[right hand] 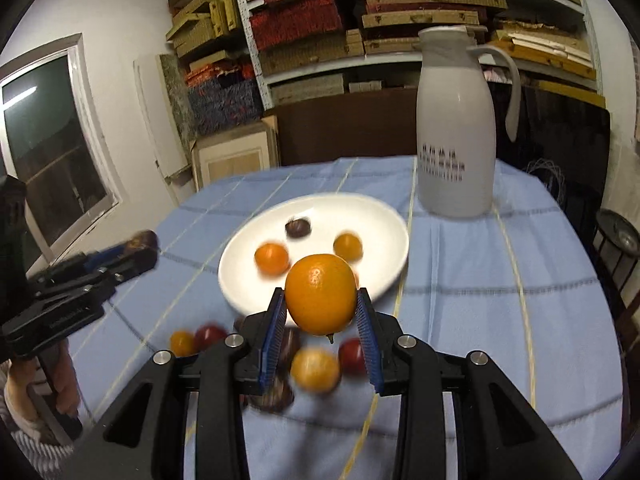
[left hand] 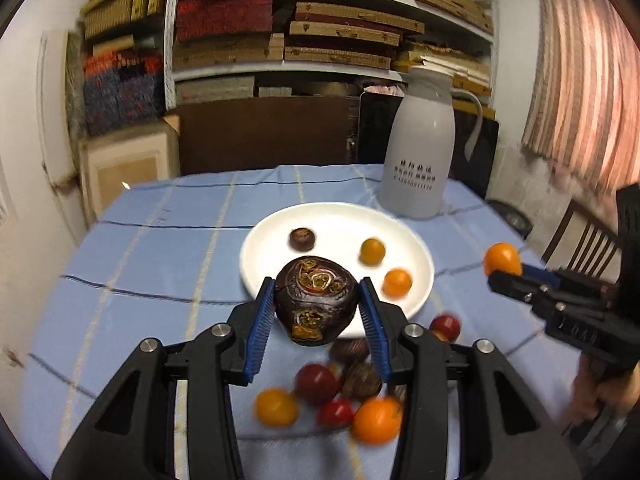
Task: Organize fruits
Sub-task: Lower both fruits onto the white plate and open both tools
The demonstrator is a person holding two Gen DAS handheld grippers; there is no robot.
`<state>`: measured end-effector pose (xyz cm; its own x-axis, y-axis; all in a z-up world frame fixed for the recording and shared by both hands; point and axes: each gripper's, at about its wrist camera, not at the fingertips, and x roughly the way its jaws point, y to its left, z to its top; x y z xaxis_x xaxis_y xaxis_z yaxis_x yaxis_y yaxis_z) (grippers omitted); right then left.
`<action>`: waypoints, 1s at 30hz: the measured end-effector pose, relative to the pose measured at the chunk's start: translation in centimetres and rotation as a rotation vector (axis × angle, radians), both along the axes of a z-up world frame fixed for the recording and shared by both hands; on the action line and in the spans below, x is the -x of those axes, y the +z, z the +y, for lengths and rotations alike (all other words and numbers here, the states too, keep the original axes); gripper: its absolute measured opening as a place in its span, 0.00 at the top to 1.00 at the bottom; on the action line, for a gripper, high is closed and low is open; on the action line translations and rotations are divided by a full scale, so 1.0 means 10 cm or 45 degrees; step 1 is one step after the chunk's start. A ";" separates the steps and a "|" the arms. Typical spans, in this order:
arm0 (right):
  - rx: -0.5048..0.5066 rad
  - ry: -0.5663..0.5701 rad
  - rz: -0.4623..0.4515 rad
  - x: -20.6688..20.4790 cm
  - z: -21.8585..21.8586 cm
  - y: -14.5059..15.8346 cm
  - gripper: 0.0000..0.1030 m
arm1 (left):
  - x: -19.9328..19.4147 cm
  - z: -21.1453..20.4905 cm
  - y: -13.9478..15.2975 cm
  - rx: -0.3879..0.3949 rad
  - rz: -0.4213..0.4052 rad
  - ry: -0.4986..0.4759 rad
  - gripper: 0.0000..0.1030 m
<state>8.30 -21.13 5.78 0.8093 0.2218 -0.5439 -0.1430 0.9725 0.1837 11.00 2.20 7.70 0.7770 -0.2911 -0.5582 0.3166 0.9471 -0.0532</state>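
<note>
L gripper (left hand: 316, 304) is clamped on a dark brown, wrinkly fruit (left hand: 315, 305), prob a water chestnut type thing w/ dried orange-tan scabby bits on top and front. It's pinched between the blue ribbed pads (left hand: 259, 320), held up over the near rim of the white plate (left hand: 280, 220). R gripper (right hand: 321, 308) is squeezing a small orange citrus (right hand: 321, 292), smooth glossy skin, little stem nub poking out the bottom, also hanging just above the plate's near edge.

On the plate: a small dark chestnut (left hand: 302, 239) toward the back, a yellow-orange fruit (left hand: 372, 251) and a brighter orange one (left hand: 397, 283), all apart from each other, so lots of bare white on the left half and in the middle.

Loose pile on the blue checked tablecloth (left hand: 140, 248) just in front of the plate, under the grippers: red fruits (left hand: 316, 383), orange ones (left hand: 377, 420), a couple brown chestnuts (left hand: 362, 378). Blurry, hard to count tbh.

White jug (left hand: 424, 148) w/ handle stands behind the plate to the right, close to the far table edge, not touching the plate. Left side of the cloth is open. Chair (left hand: 584, 240) sits off the right edge; shelves of boxes (left hand: 328, 24) behind the table.
</note>
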 end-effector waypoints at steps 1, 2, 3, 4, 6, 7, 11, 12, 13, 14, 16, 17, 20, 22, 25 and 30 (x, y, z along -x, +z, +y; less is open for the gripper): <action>0.001 -0.006 0.004 -0.10 0.00 0.01 0.65 | -0.12 -0.05 -0.03 0.009 0.020 0.002 0.60; 0.002 -0.009 0.013 -0.20 0.00 0.01 0.65 | -0.21 -0.11 -0.08 0.007 0.037 0.002 0.60; -0.001 -0.013 0.033 -0.34 -0.01 -0.02 0.65 | -0.33 -0.17 -0.15 0.001 0.063 0.000 0.60; -0.009 -0.021 0.052 -0.46 -0.01 -0.06 0.65 | -0.40 -0.21 -0.21 0.002 0.081 -0.002 0.60; -0.039 -0.032 0.090 -0.66 -0.02 -0.18 0.65 | -0.55 -0.29 -0.36 0.004 0.125 -0.015 0.60; -0.056 -0.028 0.116 -0.76 -0.02 -0.26 0.65 | -0.62 -0.34 -0.44 0.002 0.149 -0.027 0.60; -0.061 0.000 0.185 -1.05 0.06 -0.48 0.65 | -0.79 -0.52 -0.69 -0.043 0.207 -0.067 0.59; -0.048 0.008 0.199 -1.11 0.09 -0.52 0.65 | -0.81 -0.53 -0.73 -0.048 0.220 -0.073 0.59; -0.044 0.014 0.208 -1.15 0.10 -0.54 0.65 | -0.82 -0.54 -0.75 -0.049 0.226 -0.076 0.58; -0.049 0.020 0.217 -1.19 0.10 -0.56 0.64 | -0.84 -0.54 -0.77 -0.050 0.230 -0.073 0.55; -0.084 0.030 0.227 -1.23 0.07 -0.59 0.63 | -0.86 -0.50 -0.79 -0.042 0.226 -0.052 0.39; -0.091 0.026 0.226 -1.23 0.04 -0.59 0.63 | -0.86 -0.46 -0.79 -0.032 0.222 -0.041 0.37; -0.111 0.014 0.206 -1.19 0.00 -0.53 0.63 | -0.84 -0.34 -0.74 0.003 0.216 -0.021 0.36; -0.121 0.012 0.188 -1.12 -0.03 -0.47 0.61 | -0.79 -0.23 -0.70 0.024 0.203 0.000 0.31; -0.115 0.003 0.155 -0.95 -0.06 -0.40 0.53 | -0.68 -0.04 -0.62 0.037 0.165 0.056 0.28; -0.118 -0.021 0.120 -0.58 -0.13 -0.42 0.43 | -0.45 0.30 -0.69 0.056 0.168 0.151 0.21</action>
